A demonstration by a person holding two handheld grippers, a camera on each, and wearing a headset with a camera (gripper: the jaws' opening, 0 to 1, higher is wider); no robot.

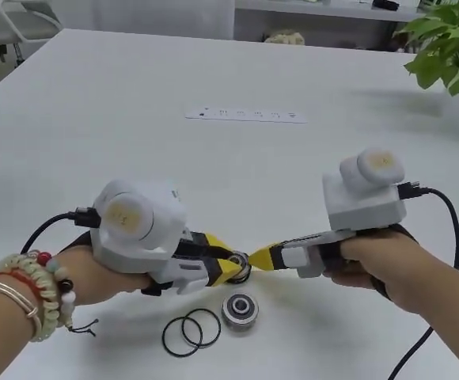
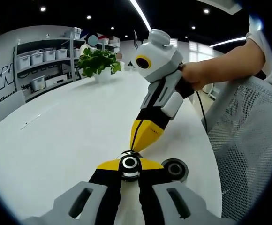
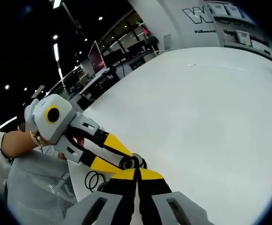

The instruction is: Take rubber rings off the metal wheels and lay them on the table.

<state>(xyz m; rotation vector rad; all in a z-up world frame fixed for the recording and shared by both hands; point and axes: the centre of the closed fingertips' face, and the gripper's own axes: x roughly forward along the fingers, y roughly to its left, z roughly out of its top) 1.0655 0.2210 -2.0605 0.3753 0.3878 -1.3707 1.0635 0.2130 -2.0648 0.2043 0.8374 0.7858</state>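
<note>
1. Head view: left gripper [image 1: 228,267], jaws clamped on a metal wheel [image 1: 240,265]; wheel held just above the white table [image 1: 214,166].
2. Right gripper view: right gripper [image 3: 137,174], jaws pressed together; tips meet the rim of the clamped wheel; whether any rubber is nipped between them cannot be told.
3. Second wheel [image 1: 240,309]: lies flat on the table, just nearer the person than the two grippers.
4. Rubber rings [image 1: 183,328], two, black: flat on the table, overlapping each other, just left of the second wheel.
5. Socket strip [image 1: 245,115]: mid-table, well apart from the work; potted plant [image 1: 447,43] at the far right.
</note>
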